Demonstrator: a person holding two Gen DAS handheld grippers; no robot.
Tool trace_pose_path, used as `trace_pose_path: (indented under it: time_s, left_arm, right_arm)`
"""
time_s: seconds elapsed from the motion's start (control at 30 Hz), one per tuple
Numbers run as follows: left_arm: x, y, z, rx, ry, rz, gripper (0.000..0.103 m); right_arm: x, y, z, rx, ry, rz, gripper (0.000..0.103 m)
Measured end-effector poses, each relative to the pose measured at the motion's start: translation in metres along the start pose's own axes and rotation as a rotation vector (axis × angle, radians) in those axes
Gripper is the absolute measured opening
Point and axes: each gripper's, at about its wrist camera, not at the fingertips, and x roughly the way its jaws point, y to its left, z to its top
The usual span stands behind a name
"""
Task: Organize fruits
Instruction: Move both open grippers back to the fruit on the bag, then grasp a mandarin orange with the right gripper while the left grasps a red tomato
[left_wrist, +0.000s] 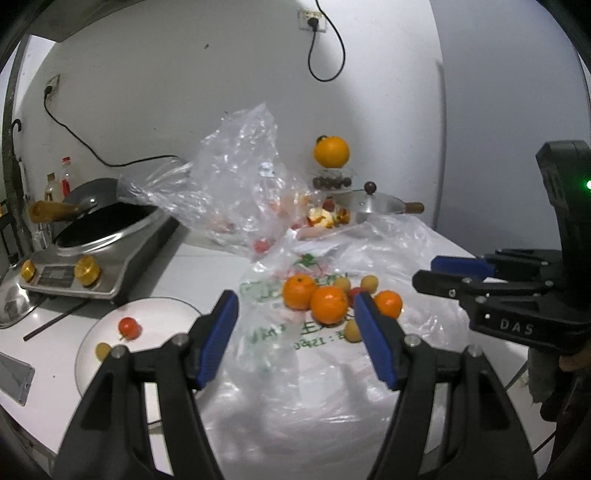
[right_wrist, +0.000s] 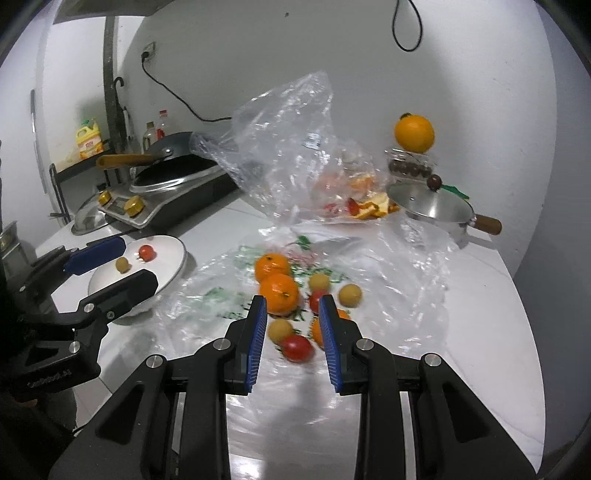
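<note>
Three oranges (left_wrist: 328, 304) (right_wrist: 277, 293), several small yellow fruits (left_wrist: 352, 330) (right_wrist: 350, 294) and a red tomato (right_wrist: 295, 347) lie on a flattened printed plastic bag (left_wrist: 295, 369). A white plate (left_wrist: 155, 306) (right_wrist: 166, 258) at the left holds one tomato (left_wrist: 129, 326) and one yellow fruit (left_wrist: 102, 350). My left gripper (left_wrist: 295, 297) (right_wrist: 139, 263) hangs open and empty between the plate and the fruit pile. At the pile's near edge, my right gripper (right_wrist: 292, 299) (left_wrist: 424, 271) is shut down to a narrow gap. It grips nothing; the blurred tomato lies on the bag below it.
A crumpled clear bag (left_wrist: 236, 166) with peel and scraps stands behind the pile. A big orange (left_wrist: 331, 152) sits on a glass jar, beside a lidded steel pot (left_wrist: 369, 203). An induction cooker with a wok (left_wrist: 103, 236) fills the left, a phone (left_wrist: 14, 376) lies near the front edge.
</note>
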Motion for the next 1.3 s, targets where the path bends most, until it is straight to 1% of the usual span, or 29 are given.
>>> trace_pose_path:
  time_s: [0.03,0.07,0.1,0.33,0.73,0.77,0.8,0.83,0.9,0.97,1.07,1.17,1.2,1.3]
  left_arm:
    - [0.003,-0.003,-0.001,0.002,0.007,-0.001,0.067]
    - [0.005,-0.005,-0.001,0.008,0.017,0.016,0.067]
    - [0.008,-0.006,-0.001,0.009,0.024,0.016,0.067]
    - [0.035,-0.020,-0.002,0.019,0.096,-0.001,0.067]
    - [0.060,-0.040,-0.008,0.044,0.137,-0.010,0.066]
    - [0.062,-0.041,-0.008,0.046,0.141,-0.011,0.066]
    - [0.064,-0.042,-0.009,0.049,0.146,-0.012,0.066]
    - [0.066,-0.043,-0.010,0.052,0.150,-0.015,0.066]
    - [0.068,-0.045,-0.011,0.061,0.156,-0.017,0.066]
    - [0.070,-0.047,-0.012,0.067,0.159,-0.021,0.063]
    - [0.074,-0.049,-0.012,0.073,0.168,-0.021,0.061]
    - [0.076,-0.049,-0.013,0.076,0.176,-0.017,0.060]
    - [0.077,-0.049,-0.014,0.074,0.179,-0.020,0.059]
    - [0.080,-0.050,-0.015,0.075,0.184,-0.030,0.058]
  right_arm:
    - [0.000,-0.004,-0.001,0.003,0.001,0.000,0.036]
    - [0.001,-0.007,-0.002,0.006,0.002,0.000,0.038]
    - [0.002,-0.011,-0.003,0.010,0.004,0.001,0.039]
    - [0.015,-0.030,-0.007,0.037,0.018,0.011,0.039]
    - [0.047,-0.048,-0.012,0.049,0.067,0.054,0.040]
    - [0.050,-0.048,-0.012,0.048,0.073,0.058,0.042]
    - [0.053,-0.049,-0.013,0.048,0.080,0.062,0.049]
    - [0.056,-0.049,-0.013,0.050,0.084,0.068,0.051]
    - [0.061,-0.049,-0.014,0.050,0.093,0.077,0.052]
    - [0.067,-0.048,-0.014,0.045,0.109,0.081,0.052]
    - [0.078,-0.049,-0.015,0.053,0.139,0.084,0.052]
    - [0.085,-0.054,-0.014,0.077,0.171,0.110,0.052]
    - [0.088,-0.055,-0.015,0.087,0.191,0.121,0.052]
    - [0.093,-0.057,-0.015,0.094,0.218,0.144,0.052]
